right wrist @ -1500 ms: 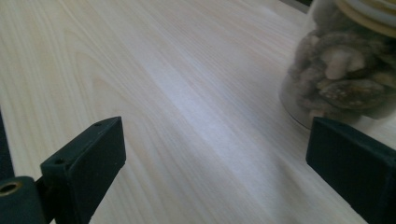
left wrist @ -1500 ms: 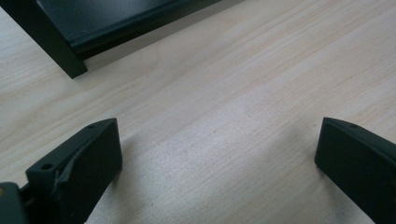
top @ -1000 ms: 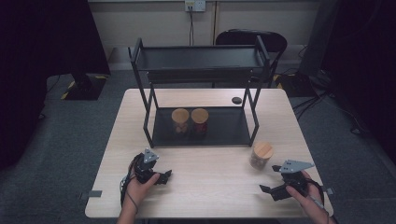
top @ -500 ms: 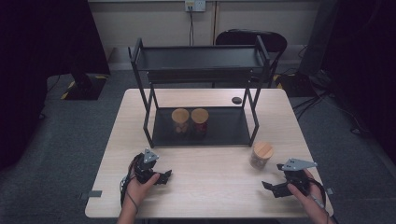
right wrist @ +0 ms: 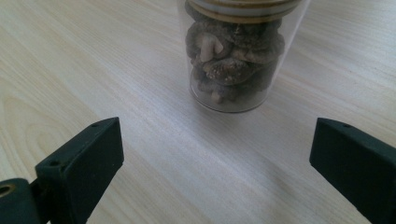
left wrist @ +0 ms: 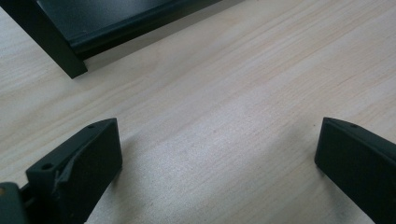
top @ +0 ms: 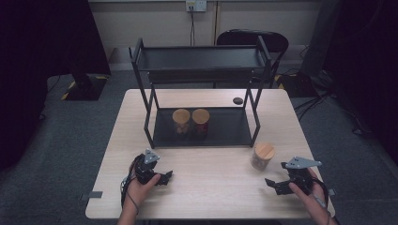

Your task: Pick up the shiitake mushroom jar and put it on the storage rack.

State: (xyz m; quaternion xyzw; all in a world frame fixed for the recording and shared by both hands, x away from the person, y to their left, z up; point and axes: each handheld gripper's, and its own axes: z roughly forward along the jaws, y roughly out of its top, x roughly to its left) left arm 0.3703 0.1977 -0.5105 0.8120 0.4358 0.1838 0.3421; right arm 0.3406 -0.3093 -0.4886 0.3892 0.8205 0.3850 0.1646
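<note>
The right gripper [top: 277,185] rested at the near right of the table [top: 211,192], jaws spread wide with nothing between them; they had just been opening a little further. The glass jar [top: 262,156] stood upright on the table just ahead of it, near the front right leg of the black rack [top: 202,70] and clear of the jaws. The high view gave the jar's wooden lid from above; the right gripper view [right wrist: 212,177] gave instead the jar [right wrist: 236,60] from the side, its clear wall packed with brown dried pieces, centred ahead of the gap. The left gripper [top: 164,178] lay at the near left, well apart from the jar. Its own view [left wrist: 217,172] showed its jaws wide apart over bare wood, holding nothing, with the rack's base edge [left wrist: 116,28] ahead. The high view alone placed two more lidded jars [top: 191,121] side by side on the rack's lower shelf.
</note>
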